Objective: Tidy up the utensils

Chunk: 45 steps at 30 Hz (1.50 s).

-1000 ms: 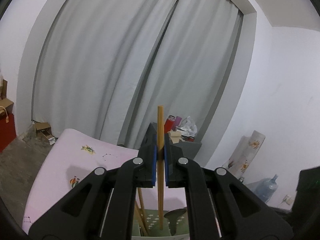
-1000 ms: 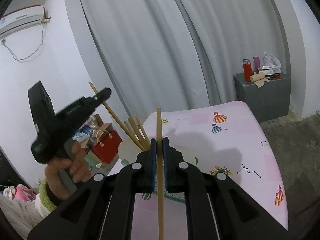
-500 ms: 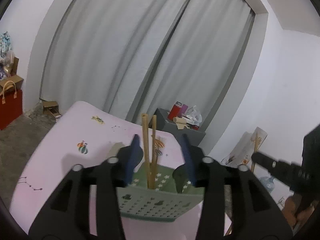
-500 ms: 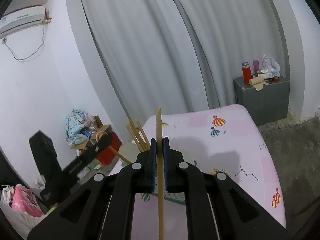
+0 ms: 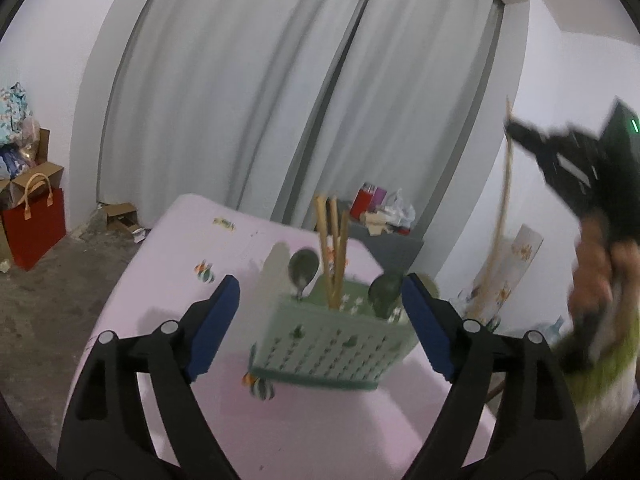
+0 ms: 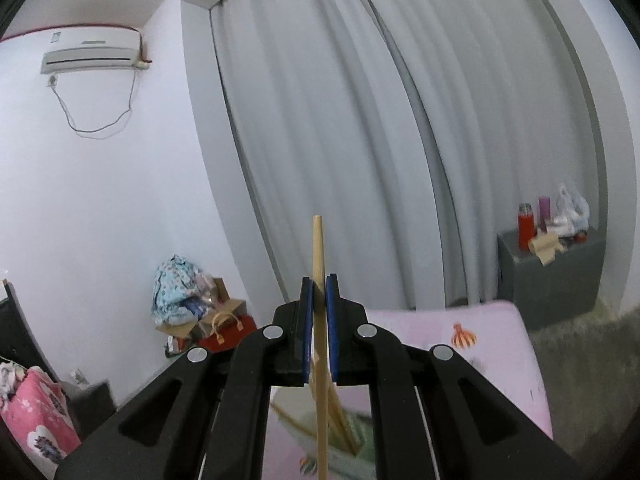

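Observation:
A pale green perforated utensil basket (image 5: 332, 340) stands on the pink table (image 5: 180, 264). It holds three wooden chopsticks (image 5: 332, 252) upright and two dark spoons (image 5: 304, 268). My left gripper (image 5: 320, 320) is open and empty, its blue pads on either side of the basket, nearer the camera. My right gripper (image 6: 319, 292) is shut on one wooden chopstick (image 6: 319, 320), held upright above the basket (image 6: 352, 436). In the left wrist view it shows blurred at the upper right (image 5: 520, 136) with the chopstick (image 5: 504, 200) hanging down.
Grey curtains (image 5: 280, 100) hang behind the table. A grey cabinet (image 6: 552, 276) with a red flask and clutter stands by the curtains. A red bag (image 5: 34, 232) and boxes sit on the floor at left. An air conditioner (image 6: 92, 52) hangs on the wall.
My left gripper opened, let its chopstick go into the basket and pulled back. My right gripper with its chopstick rose and moved over the basket.

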Motion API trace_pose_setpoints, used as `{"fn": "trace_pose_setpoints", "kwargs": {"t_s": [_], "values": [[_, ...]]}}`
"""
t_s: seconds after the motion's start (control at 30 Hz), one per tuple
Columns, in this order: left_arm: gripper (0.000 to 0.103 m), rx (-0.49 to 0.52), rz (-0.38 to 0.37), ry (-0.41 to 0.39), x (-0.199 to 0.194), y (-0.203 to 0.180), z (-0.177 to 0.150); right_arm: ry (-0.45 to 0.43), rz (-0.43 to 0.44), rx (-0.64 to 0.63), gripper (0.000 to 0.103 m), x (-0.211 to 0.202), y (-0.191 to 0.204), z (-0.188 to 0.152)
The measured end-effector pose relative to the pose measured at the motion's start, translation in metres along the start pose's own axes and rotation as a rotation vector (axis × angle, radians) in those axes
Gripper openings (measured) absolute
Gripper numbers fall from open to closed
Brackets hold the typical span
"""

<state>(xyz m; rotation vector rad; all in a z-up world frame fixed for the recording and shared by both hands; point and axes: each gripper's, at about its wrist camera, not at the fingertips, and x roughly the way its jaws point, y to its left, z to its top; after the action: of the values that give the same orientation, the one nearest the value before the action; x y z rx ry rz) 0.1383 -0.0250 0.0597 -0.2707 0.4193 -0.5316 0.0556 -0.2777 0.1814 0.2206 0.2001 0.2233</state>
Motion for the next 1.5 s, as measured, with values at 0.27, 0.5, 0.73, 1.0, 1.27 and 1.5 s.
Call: {"fn": "trace_pose_setpoints", "kwargs": {"t_s": [0.27,0.5,0.73,1.0,1.27,1.5], "values": [[0.085,0.012,0.058,0.086,-0.010,0.014,-0.018,-0.004,0.006,-0.011,0.007,0.060,0.001,0.013],[0.089,0.036,0.100,0.093,-0.012,0.015,-0.015,0.052,-0.030,-0.044,0.007,0.102,-0.003,-0.006],[0.091,0.049,0.122,0.105,-0.005,0.015,-0.012,0.148,-0.040,-0.068,0.007,0.128,-0.012,-0.046],[0.092,0.054,0.150,0.116,0.001,0.011,-0.009,0.183,-0.077,-0.071,0.030,0.108,-0.021,-0.060],[0.095,0.084,0.159,0.142,0.000,-0.001,-0.012,0.122,-0.092,-0.043,0.045,0.052,-0.026,-0.051],[0.095,0.059,0.193,0.188,0.000,-0.008,-0.016,0.155,-0.167,-0.036,0.073,0.002,-0.011,-0.083]]}}
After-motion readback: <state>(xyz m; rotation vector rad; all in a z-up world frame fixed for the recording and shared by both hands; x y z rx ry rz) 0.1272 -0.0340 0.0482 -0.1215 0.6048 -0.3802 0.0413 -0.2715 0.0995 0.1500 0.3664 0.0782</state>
